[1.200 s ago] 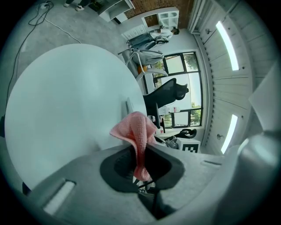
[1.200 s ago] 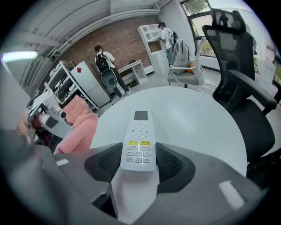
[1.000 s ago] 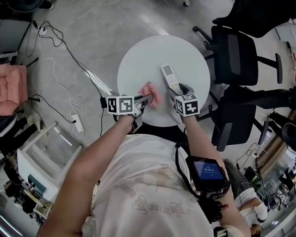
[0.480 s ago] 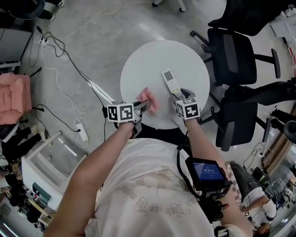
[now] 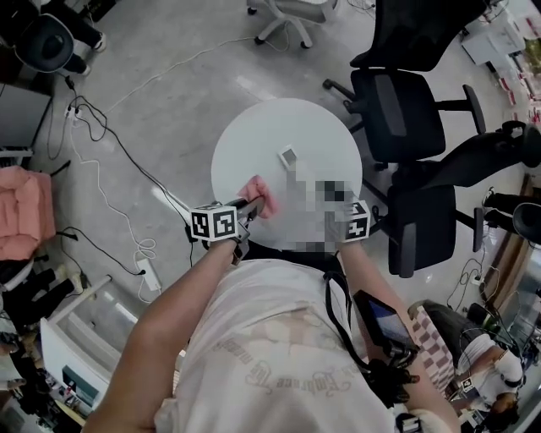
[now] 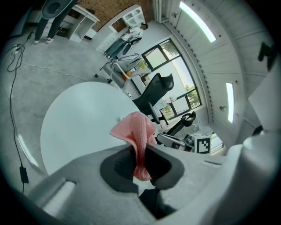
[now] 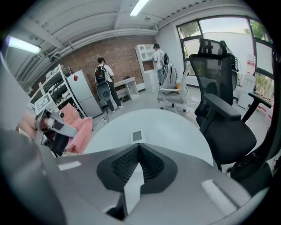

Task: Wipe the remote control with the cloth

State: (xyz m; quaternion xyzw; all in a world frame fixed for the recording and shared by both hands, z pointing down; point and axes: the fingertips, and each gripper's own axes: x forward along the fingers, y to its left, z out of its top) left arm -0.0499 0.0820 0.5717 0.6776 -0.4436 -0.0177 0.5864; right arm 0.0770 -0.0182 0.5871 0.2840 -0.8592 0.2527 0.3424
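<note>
The white remote control (image 5: pixel 288 156) is tilted up over the round white table (image 5: pixel 245 135); a mosaic patch covers its near half. My right gripper (image 7: pixel 138 151) has just closed its jaws on the remote's (image 7: pixel 137 136) near end, and the far end with its small screen pokes out beyond them. Its marker cube (image 5: pixel 357 221) shows at the table's near edge. The pink cloth (image 5: pixel 258 188) hangs pinched in my shut left gripper (image 6: pixel 139 154), just left of the remote and above the table's near left part. From the right gripper view the cloth (image 7: pixel 77 132) appears at the left.
Two black office chairs (image 5: pixel 397 110) (image 5: pixel 427 216) stand close to the table's right side, and a white chair (image 5: pixel 283 17) is farther back. Cables (image 5: pixel 110 127) and a power strip (image 5: pixel 145 275) lie on the floor at left. Two people (image 7: pixel 103 81) stand by the far shelves.
The remote lay flat on the table before; now the right gripper has shut on its near end and lifted it. The left gripper with the cloth rose slightly.
</note>
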